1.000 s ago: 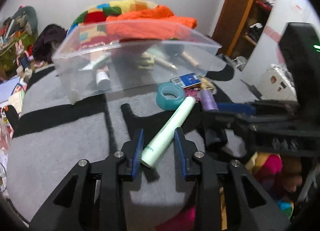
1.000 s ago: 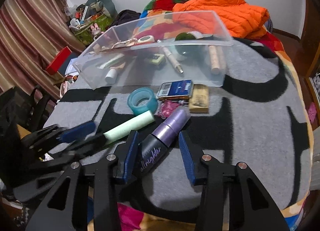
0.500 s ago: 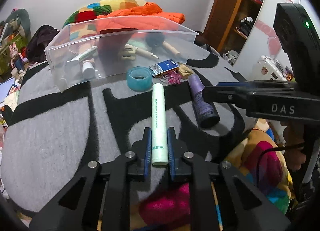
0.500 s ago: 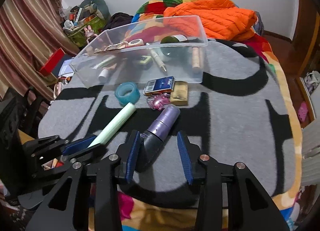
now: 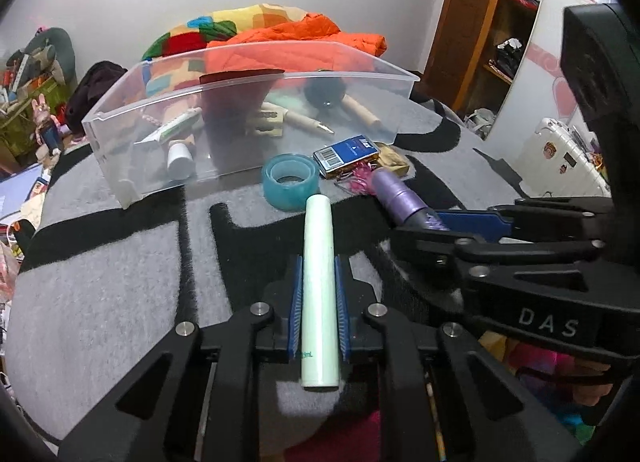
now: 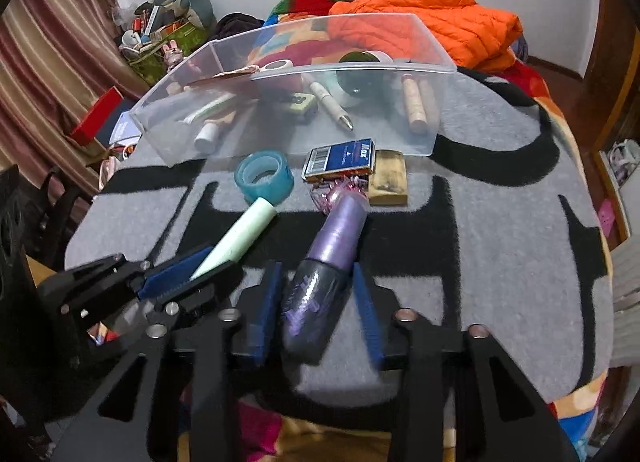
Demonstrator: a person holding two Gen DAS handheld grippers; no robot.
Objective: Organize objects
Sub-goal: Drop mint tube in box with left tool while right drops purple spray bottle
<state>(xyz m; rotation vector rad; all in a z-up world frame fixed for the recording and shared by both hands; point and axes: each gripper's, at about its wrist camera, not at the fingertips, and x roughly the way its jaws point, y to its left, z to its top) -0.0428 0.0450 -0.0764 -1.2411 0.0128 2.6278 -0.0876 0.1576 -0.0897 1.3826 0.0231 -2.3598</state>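
My left gripper (image 5: pixel 318 274) is shut on a pale green tube (image 5: pixel 319 282), which lies lengthwise between the blue pads over the grey blanket; the tube also shows in the right wrist view (image 6: pixel 236 238). My right gripper (image 6: pixel 316 286) straddles a purple and black bottle (image 6: pixel 324 270) with small gaps at both pads; the bottle also shows in the left wrist view (image 5: pixel 404 202). A clear plastic bin (image 5: pixel 248 118) holding several small items stands behind, also in the right wrist view (image 6: pixel 296 102).
A teal tape roll (image 6: pixel 264 178), a blue card box (image 6: pixel 344 160), a tan block (image 6: pixel 388 178) and a pink clip cluster (image 6: pixel 334 188) lie in front of the bin. An orange jacket (image 6: pixel 432 30) is piled behind. The blanket's front edge is close below both grippers.
My left gripper closed on the green tube and turned it straight. My right gripper moved in around the purple bottle and its jaws narrowed.
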